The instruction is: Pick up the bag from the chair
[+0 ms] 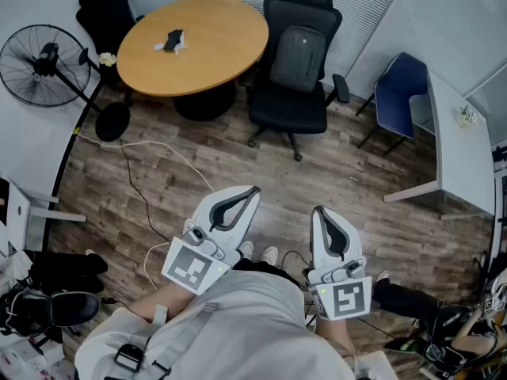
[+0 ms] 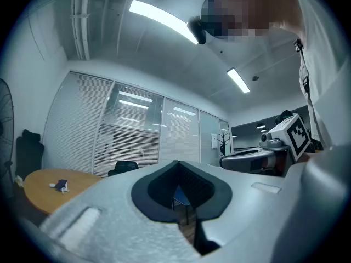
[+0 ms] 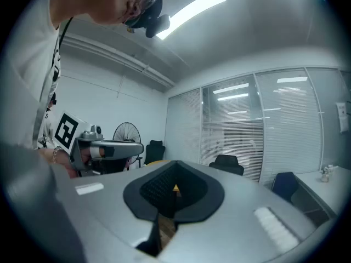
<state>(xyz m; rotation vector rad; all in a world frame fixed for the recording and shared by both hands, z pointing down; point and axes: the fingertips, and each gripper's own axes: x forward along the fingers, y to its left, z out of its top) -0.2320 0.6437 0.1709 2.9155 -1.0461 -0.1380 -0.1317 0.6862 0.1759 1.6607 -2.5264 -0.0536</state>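
Grey fabric bag (image 1: 302,58) on black padded chair (image 1: 287,114); round wooden table (image 1: 210,50).

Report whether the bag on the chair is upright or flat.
Upright: the grey backpack stands on the black office chair, against its backrest.

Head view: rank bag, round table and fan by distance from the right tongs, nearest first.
1. Bag, on the black chair, ahead and slightly left of the right tongs.
2. Round table, further left.
3. Fan, far left by the wall.
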